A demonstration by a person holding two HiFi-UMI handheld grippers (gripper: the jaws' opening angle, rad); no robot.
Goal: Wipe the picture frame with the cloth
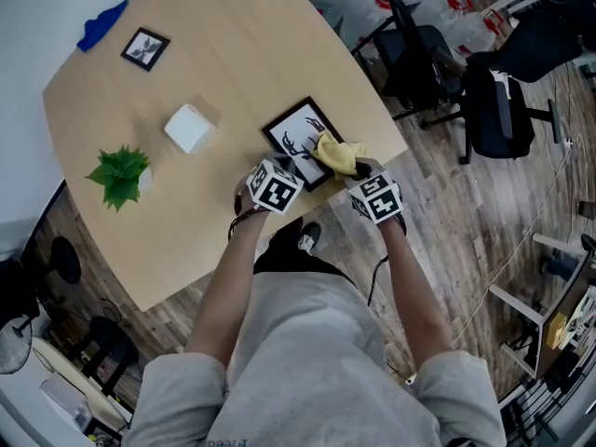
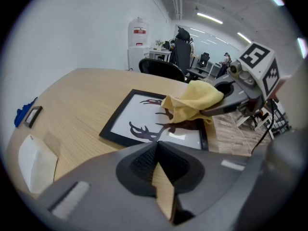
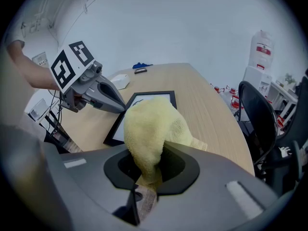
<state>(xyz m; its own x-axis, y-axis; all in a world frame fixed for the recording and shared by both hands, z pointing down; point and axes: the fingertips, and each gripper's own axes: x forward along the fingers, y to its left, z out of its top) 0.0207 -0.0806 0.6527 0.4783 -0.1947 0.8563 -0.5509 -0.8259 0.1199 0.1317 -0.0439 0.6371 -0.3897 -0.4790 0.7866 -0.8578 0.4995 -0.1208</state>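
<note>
Right hand-held gripper (image 3: 151, 158) clenched on the yellow cloth (image 3: 150, 121), wad bunched out past the jaws. Cloth sits over the right-hand corner of the picture frame (image 1: 300, 140), touching or just above the glass, can't tell which. Frame lies flat on the table (image 1: 223, 54), near the person's edge. Left hand-held gripper (image 2: 157, 146) closed on nothing, tips just beside the frame's near edge. Step reads as the start of wiping. Next move likely needs the cloth pressed down and swept across the glass, with the left one steadying the frame so it doesn't slide. Farther off: white box (image 1: 189, 128), plant (image 1: 121, 175), small frame (image 1: 145, 48)
</note>
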